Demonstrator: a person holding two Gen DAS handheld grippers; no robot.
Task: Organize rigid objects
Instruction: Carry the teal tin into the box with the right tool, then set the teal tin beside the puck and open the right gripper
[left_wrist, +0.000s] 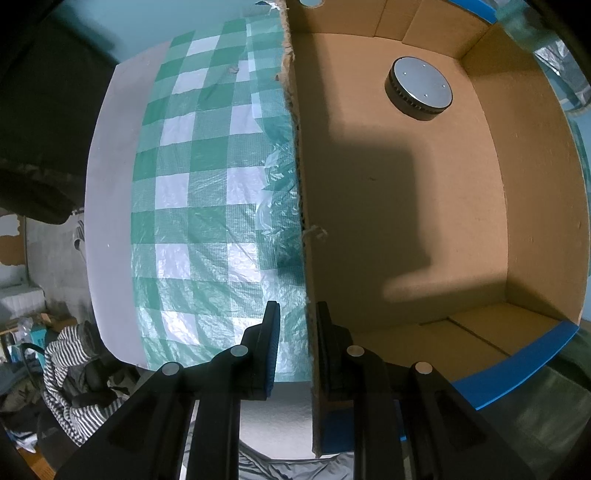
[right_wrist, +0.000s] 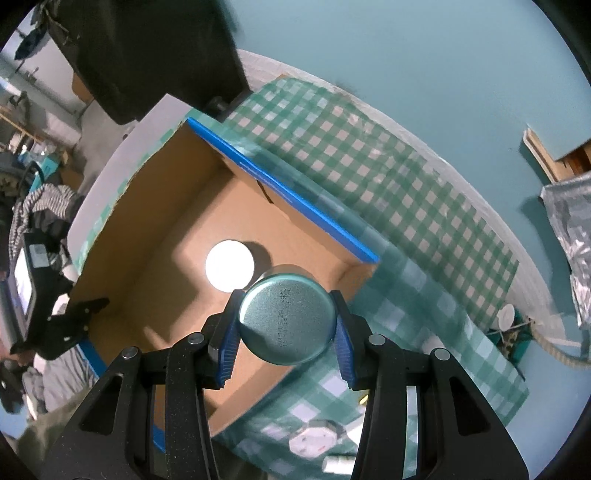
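Note:
An open cardboard box (left_wrist: 406, 221) with blue-taped edges stands on the checked cloth. A flat round dark tin with a metal top (left_wrist: 419, 88) lies on its floor. My left gripper (left_wrist: 299, 332) points straight down and is shut on the box's torn left wall. In the right wrist view my right gripper (right_wrist: 285, 295) is shut on a round metal can (right_wrist: 286, 319), its pads on both sides. The can hangs over the near right corner of the box (right_wrist: 177, 221), just by the round tin (right_wrist: 229, 265), which glares white. The left gripper (right_wrist: 79, 314) shows at the box's left wall.
A green-and-white checked plastic cloth (right_wrist: 388, 177) covers the white table (left_wrist: 110, 221). A white plug (right_wrist: 314, 439) and small bits lie on the cloth near the box. A foil bag (right_wrist: 569, 229) is at the right, striped clothing (left_wrist: 70, 362) below the table's left edge.

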